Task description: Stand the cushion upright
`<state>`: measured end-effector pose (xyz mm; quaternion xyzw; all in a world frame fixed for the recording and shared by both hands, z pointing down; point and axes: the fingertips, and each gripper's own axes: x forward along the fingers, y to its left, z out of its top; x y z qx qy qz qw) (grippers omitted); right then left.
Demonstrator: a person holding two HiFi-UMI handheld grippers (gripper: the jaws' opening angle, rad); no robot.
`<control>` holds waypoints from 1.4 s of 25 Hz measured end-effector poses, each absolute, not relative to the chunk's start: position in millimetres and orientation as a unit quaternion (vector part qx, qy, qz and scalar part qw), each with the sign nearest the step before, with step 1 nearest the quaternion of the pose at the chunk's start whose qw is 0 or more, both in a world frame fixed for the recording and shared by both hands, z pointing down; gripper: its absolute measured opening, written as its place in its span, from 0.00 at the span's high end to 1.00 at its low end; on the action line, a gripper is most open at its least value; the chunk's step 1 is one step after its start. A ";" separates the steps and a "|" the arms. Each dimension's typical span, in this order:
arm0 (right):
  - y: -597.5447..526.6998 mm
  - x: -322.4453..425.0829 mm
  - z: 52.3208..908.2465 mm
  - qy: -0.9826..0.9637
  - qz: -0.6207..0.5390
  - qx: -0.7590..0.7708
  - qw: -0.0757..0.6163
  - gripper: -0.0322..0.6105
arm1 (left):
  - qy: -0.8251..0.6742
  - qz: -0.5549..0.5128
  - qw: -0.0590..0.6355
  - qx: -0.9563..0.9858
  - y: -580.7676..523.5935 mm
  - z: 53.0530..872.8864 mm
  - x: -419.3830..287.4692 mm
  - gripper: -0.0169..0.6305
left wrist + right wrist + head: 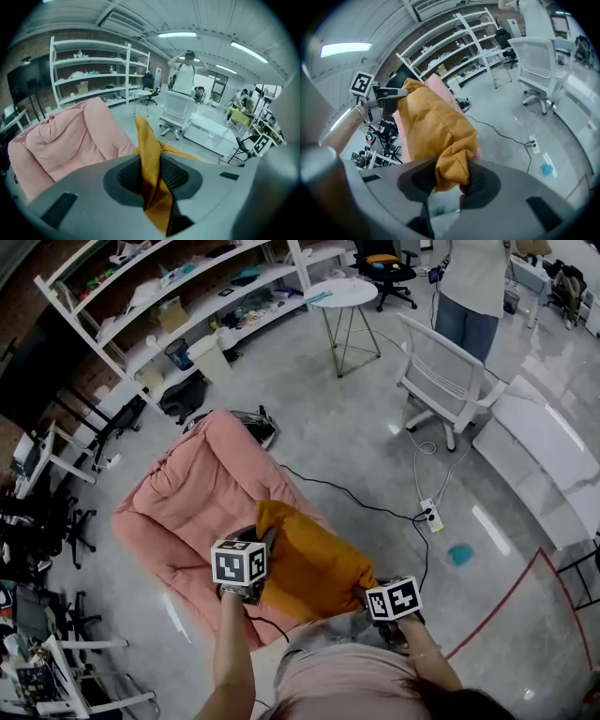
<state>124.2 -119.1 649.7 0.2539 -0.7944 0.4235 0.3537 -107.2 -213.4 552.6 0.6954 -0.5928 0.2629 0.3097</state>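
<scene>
Both left hand-held gripper (150, 174) and right hand-held gripper (447, 180) clamp corners of one orange cushion (314, 568).

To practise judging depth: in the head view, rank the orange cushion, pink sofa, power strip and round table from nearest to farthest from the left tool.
1. Orange cushion, gripped by the left tool.
2. Pink sofa, right alongside, to the left.
3. Power strip, on the floor, right.
4. Round table, far back, top.
</scene>
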 end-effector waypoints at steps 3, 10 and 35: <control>-116.7 132.3 655.4 -0.801 0.416 0.235 0.361 0.74 | -0.609 0.249 0.307 0.687 -199.2 549.4 -100.2 0.82; -112.1 140.2 666.7 -0.806 0.415 0.209 0.368 0.75 | -0.663 0.210 0.301 0.652 -162.8 542.6 -96.2 0.82; -92.6 96.6 651.0 -0.782 0.446 0.281 0.334 0.79 | -0.702 0.111 0.302 0.635 -69.7 524.3 -147.1 0.82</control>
